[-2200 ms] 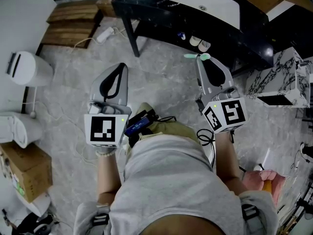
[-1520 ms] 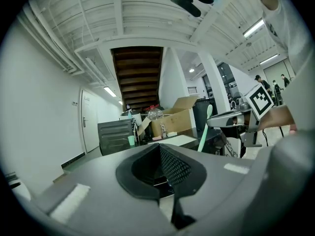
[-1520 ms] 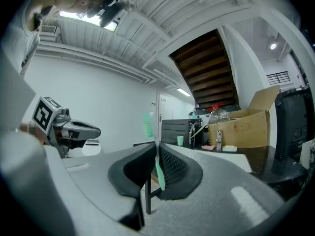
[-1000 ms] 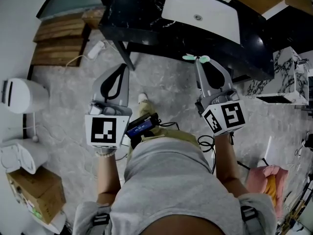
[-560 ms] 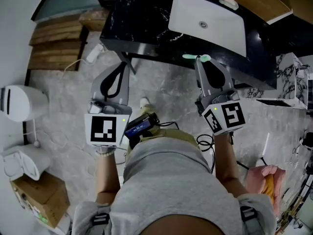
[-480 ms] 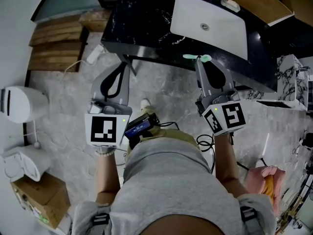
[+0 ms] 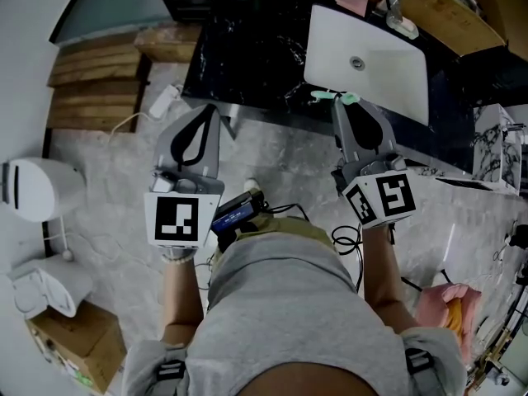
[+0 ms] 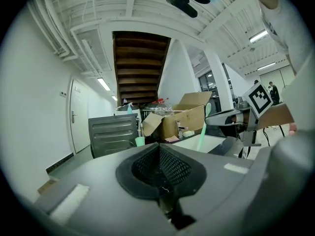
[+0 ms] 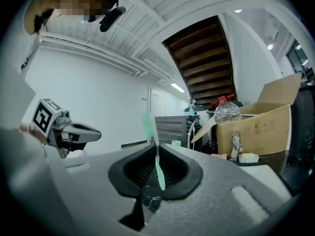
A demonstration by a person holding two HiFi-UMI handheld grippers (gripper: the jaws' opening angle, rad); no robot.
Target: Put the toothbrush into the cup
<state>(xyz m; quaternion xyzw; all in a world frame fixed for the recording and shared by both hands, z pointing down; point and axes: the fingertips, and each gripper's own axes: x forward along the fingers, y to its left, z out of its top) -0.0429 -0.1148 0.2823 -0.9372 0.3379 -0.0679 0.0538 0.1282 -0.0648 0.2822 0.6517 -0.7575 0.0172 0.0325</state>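
Mint-green and slim, the toothbrush [image 9: 157, 166] is pinched in my right hand-held gripper [image 7: 340, 106], the jaws pressed onto its stem. It stands nearly upright across them, bristle head up and handle end hanging below. I take it that this hold is meant to let the handle go down into the cup first, without turning the wrist.

My left hand-held gripper [image 7: 209, 112] has its jaws pressed together on nothing. It rides level beside the right one and well apart from it, so I judge it is only kept clear of the work.

The cup [image 8: 140, 141] is small, pale green and upright. It stands far back on the black marble table [image 7: 239, 56], to the left of the white sink basin [image 7: 367, 60]. Both hand-held grippers hang over the floor [image 7: 280, 163] at the table's front edge, so the toothbrush is not near the cup.

A faucet [image 7: 400, 15] and a pink bar [image 7: 352, 1] sit behind the basin, off my line. A cardboard box [image 9: 266, 127] with a plastic bottle [image 9: 226, 113] on it rises behind the table. What I must mind is the basin's near left corner, and the cup itself, which looks light enough to tip if the handle knocks its rim.
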